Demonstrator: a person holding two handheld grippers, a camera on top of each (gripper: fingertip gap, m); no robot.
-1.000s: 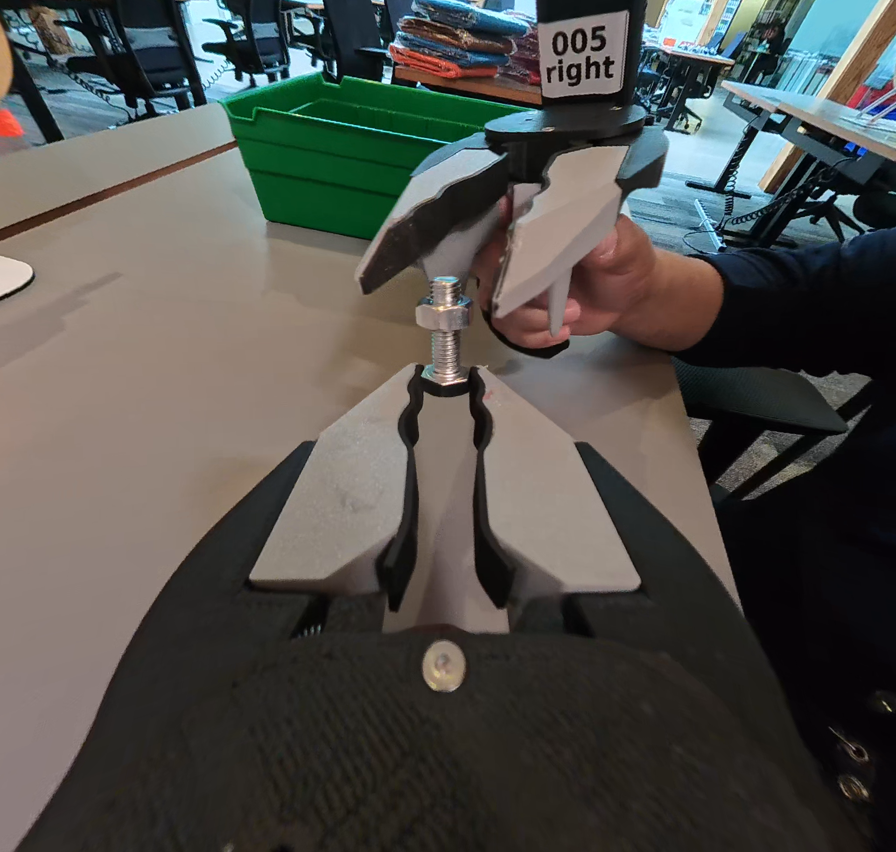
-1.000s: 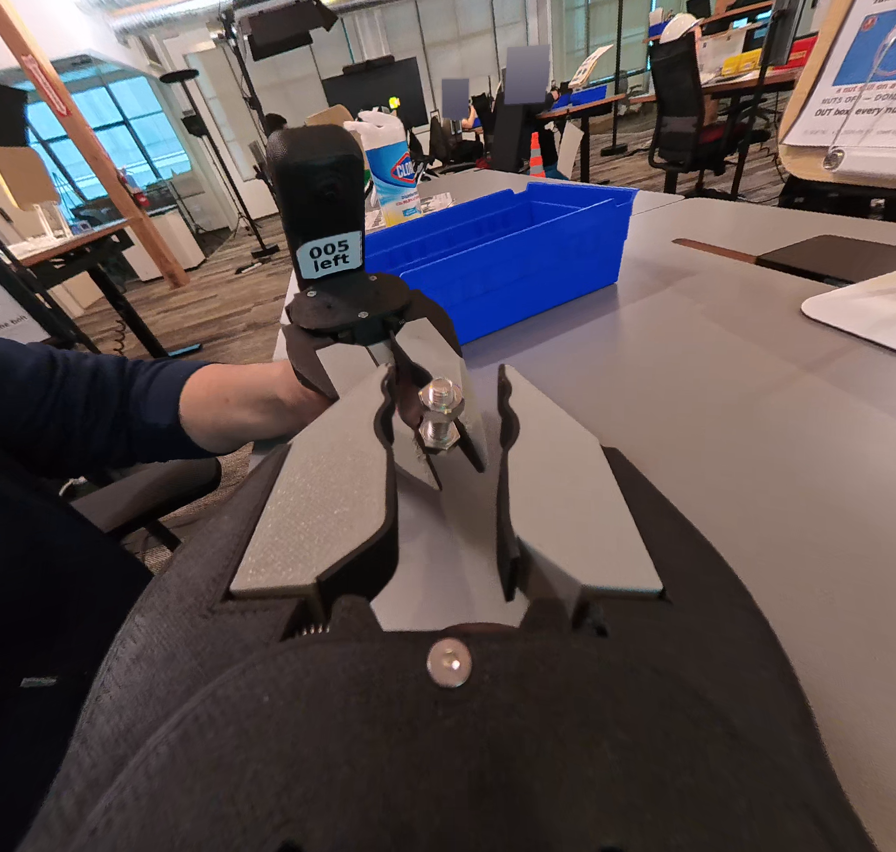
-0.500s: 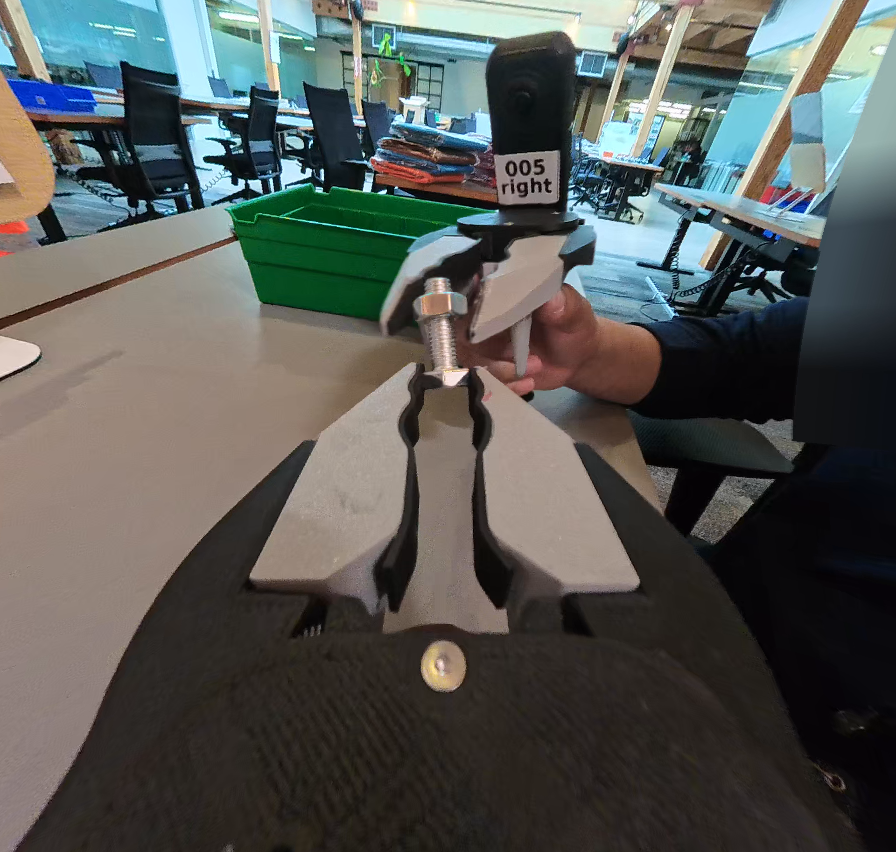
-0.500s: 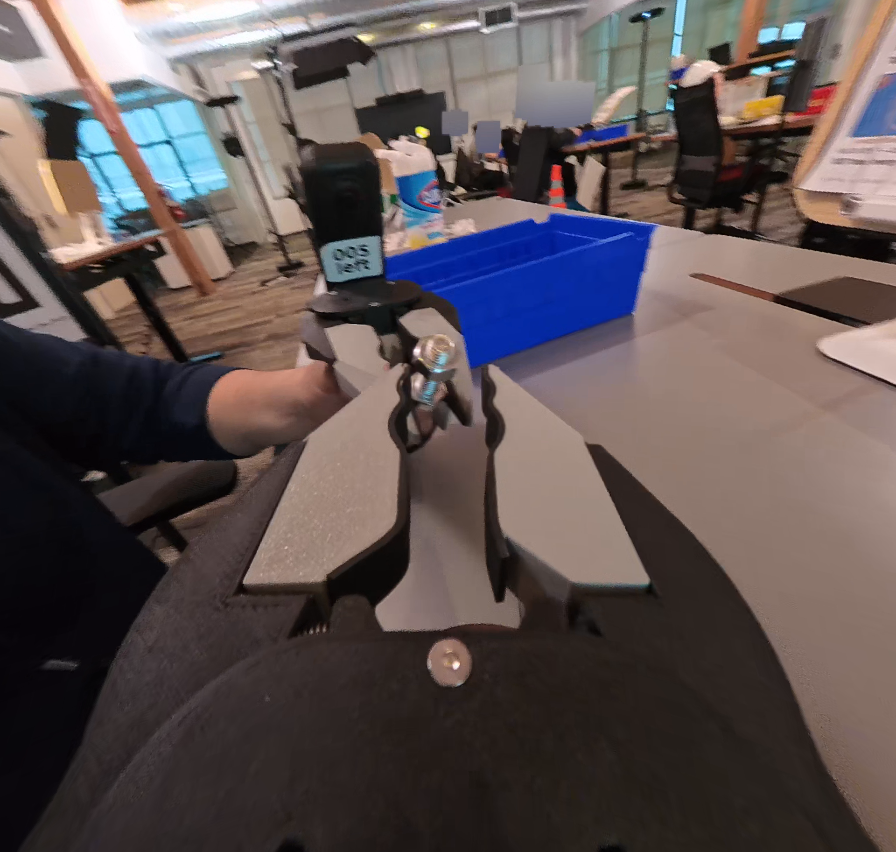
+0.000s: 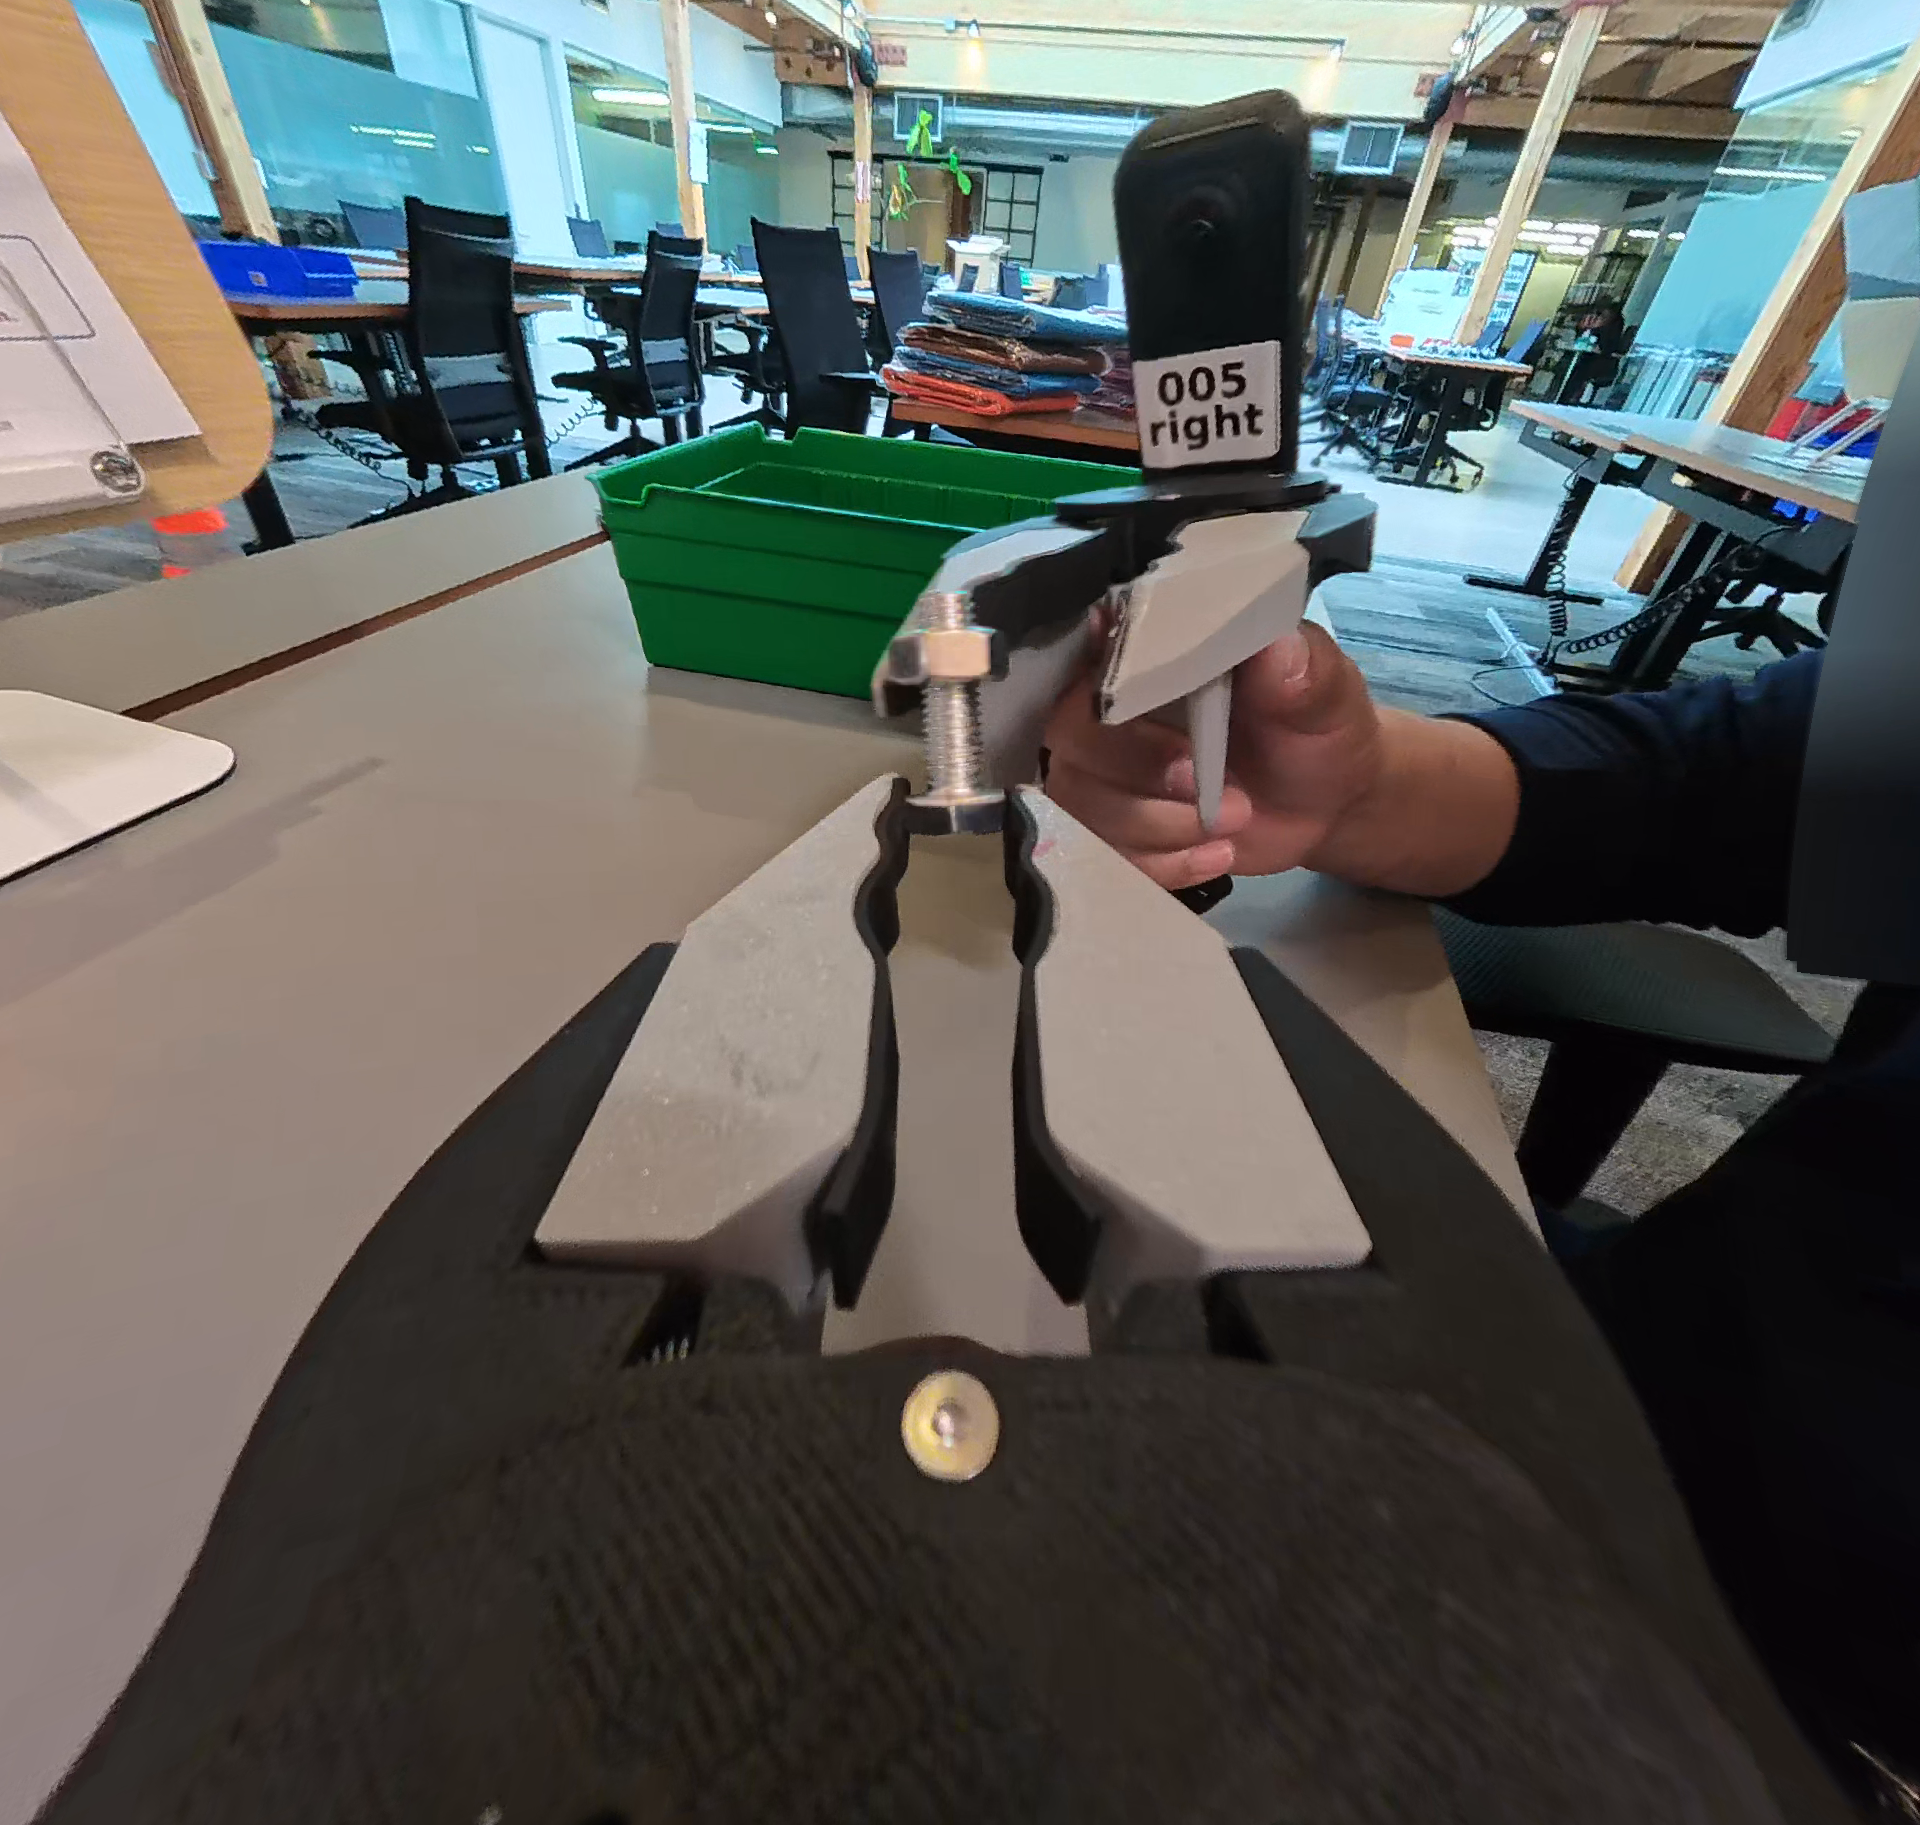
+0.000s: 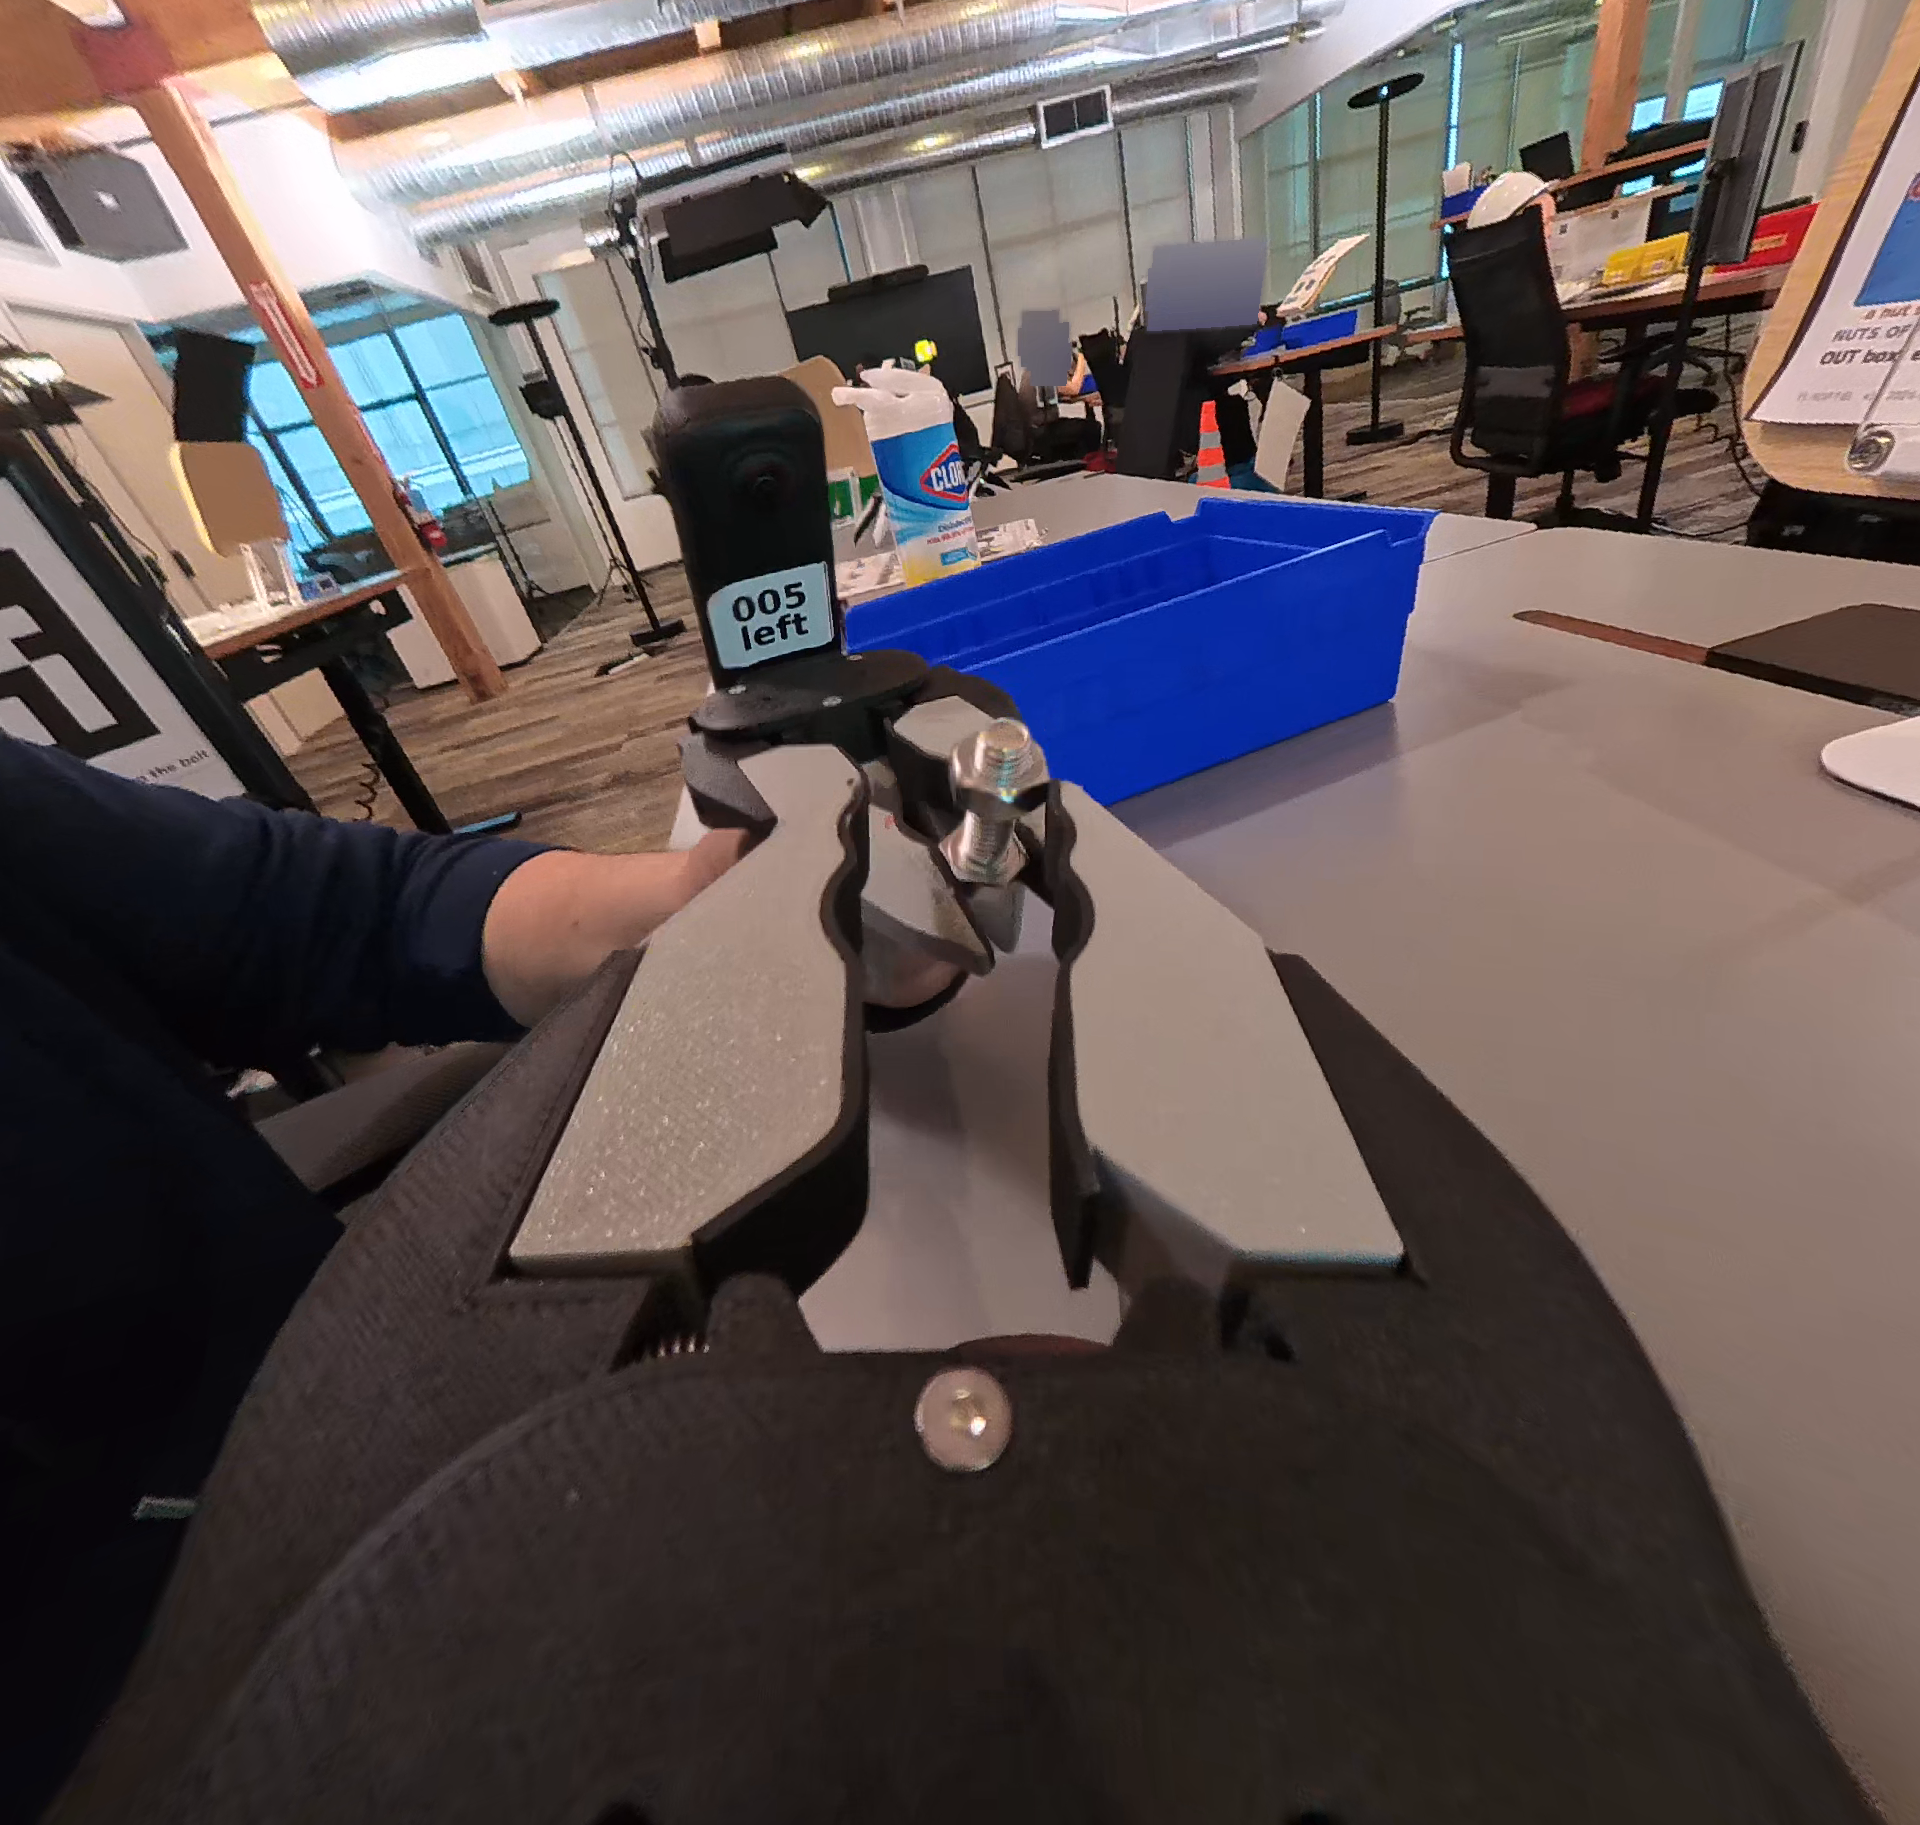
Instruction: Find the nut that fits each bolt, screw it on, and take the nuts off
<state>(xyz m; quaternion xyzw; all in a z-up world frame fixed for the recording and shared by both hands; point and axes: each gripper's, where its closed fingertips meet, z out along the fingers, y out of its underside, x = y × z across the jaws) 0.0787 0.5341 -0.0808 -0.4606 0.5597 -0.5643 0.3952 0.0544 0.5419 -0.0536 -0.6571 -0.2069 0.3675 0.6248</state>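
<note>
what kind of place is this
Likely an open-plan office or lab workspace: rows of desks with black office chairs, exposed ceiling ducts, and parts bins, green and blue, on a grey table.

Left gripper [image 5: 954,819] clamps a silver bolt [image 5: 951,731] by its head, shaft upright. Right gripper [image 5: 940,653], just beyond, w/ fingers around the nut [image 5: 954,651]. Green bin [image 5: 831,549] farther ahead.

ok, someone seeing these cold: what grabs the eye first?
The silver bolt standing upright mid-frame, its head clamped in the left gripper, with a nut near its top at the right gripper fingers. Behind sit a green bin and, in the right wrist view, a blue bin on the grey table.
</note>
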